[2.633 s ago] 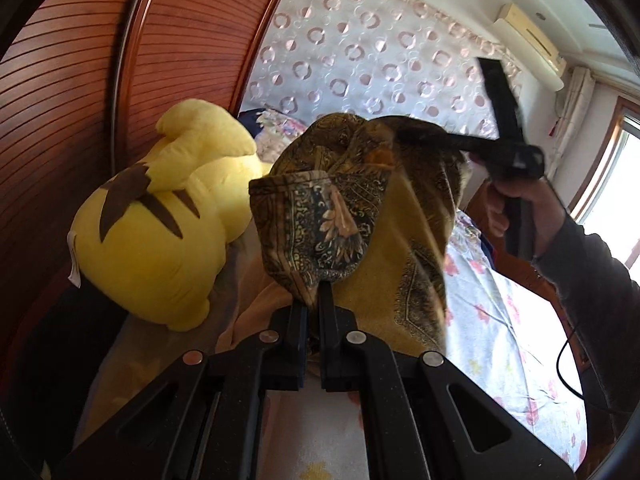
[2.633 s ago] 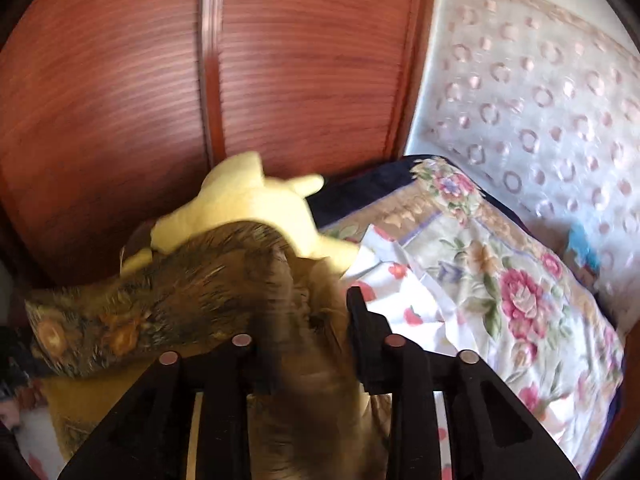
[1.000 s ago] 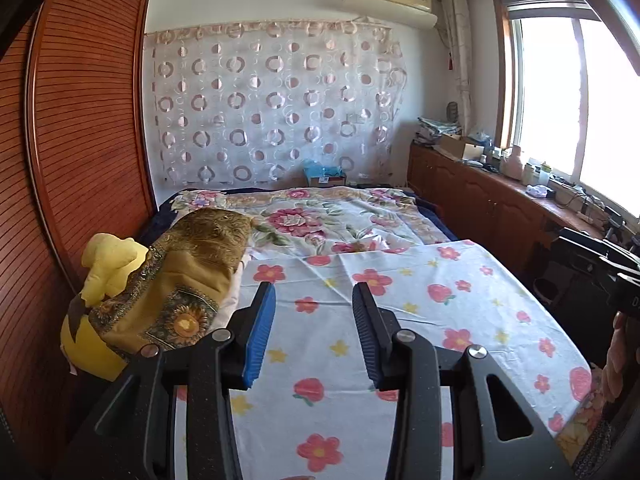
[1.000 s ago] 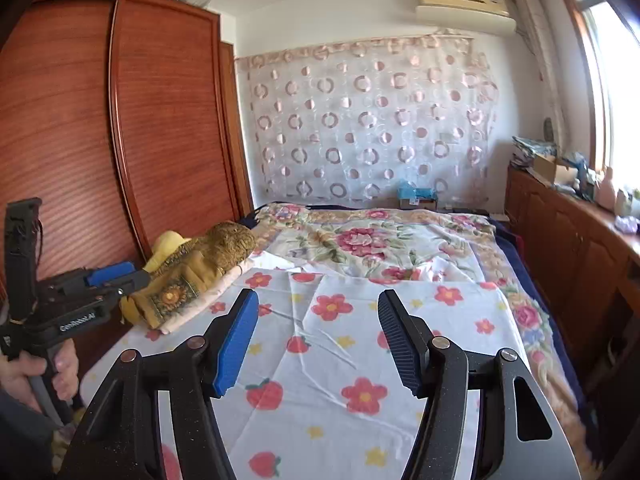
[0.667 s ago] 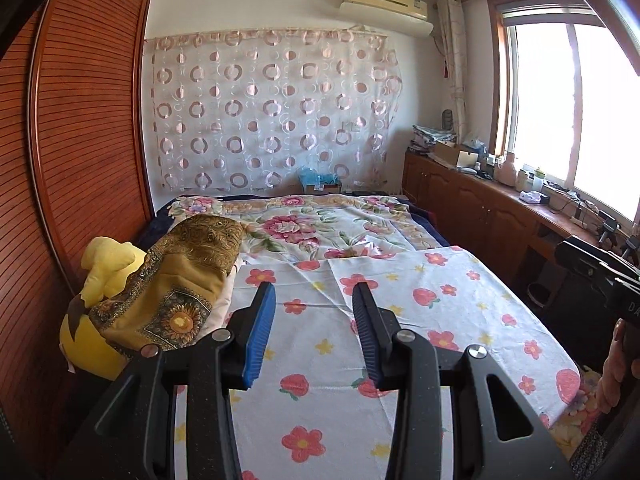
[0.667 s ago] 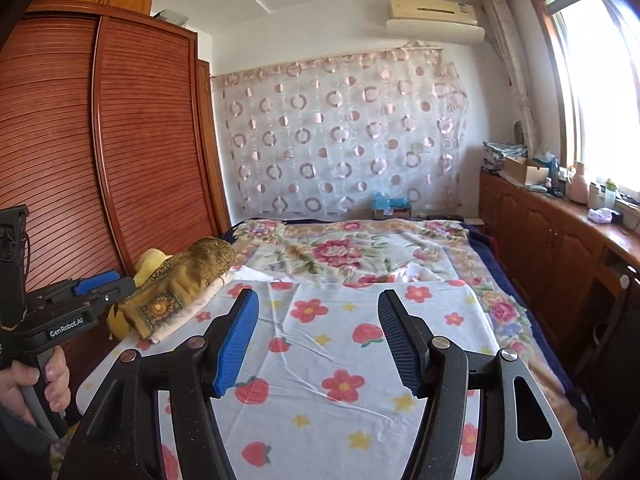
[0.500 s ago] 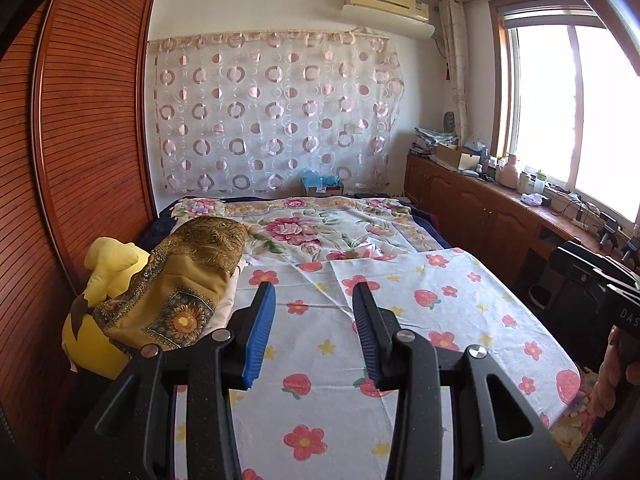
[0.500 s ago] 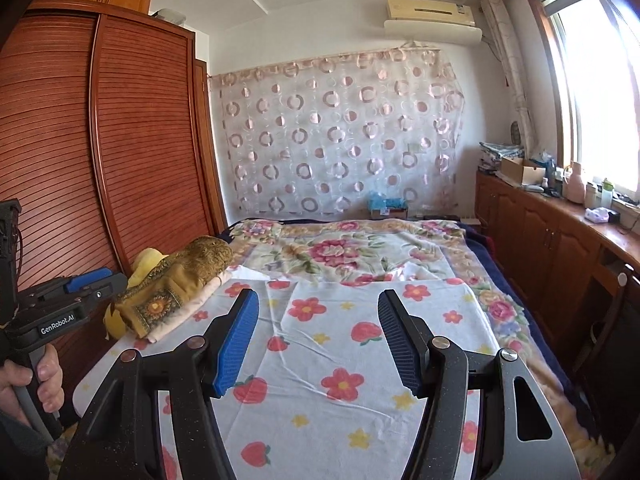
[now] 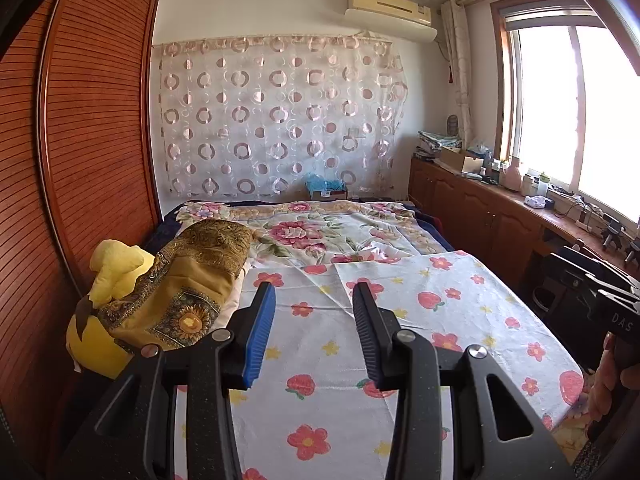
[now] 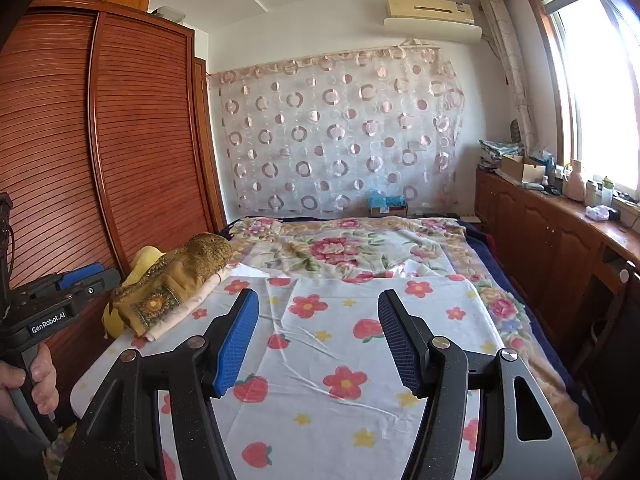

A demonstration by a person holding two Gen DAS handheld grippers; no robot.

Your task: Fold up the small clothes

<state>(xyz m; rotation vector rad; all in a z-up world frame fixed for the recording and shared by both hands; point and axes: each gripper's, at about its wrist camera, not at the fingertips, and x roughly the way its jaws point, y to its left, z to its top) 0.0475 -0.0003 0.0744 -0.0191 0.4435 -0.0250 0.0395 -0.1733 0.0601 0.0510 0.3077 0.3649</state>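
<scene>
The room is a bedroom with a tall wooden wardrobe [image 10: 120, 140] along the left wall, a sheer curtain with ring patterns [image 9: 276, 120] on the far wall, and an air conditioner [image 10: 430, 14] above it. A bright window [image 9: 572, 112] is on the right side, over a long wooden cabinet [image 10: 548, 232] that carries boxes and bottles. The bed [image 9: 532, 312] fills the middle of both views. On it lies a white sheet with red flowers and strawberries [image 10: 344, 344], and further back a quilt with big pink roses [image 9: 328, 236].

The folded garment [image 9: 180, 296], brown and gold with a sunflower print, rests at the left edge of the bed, near the wardrobe. It lies partly on a yellow plush toy [image 9: 108, 272] and partly on a pale cloth beneath it; the toy is just beside the wardrobe door.

The left claw [image 9: 314, 328] hangs over the near part of the flowered sheet with its two jaws apart and nothing between them. The right claw [image 10: 318, 336] is also over the sheet, its jaws wider apart and likewise empty. Neither claw touches the garment, which is well apart from both. In the right wrist view a hand [image 10: 28, 380] grips the handle of the left device at the left border.
</scene>
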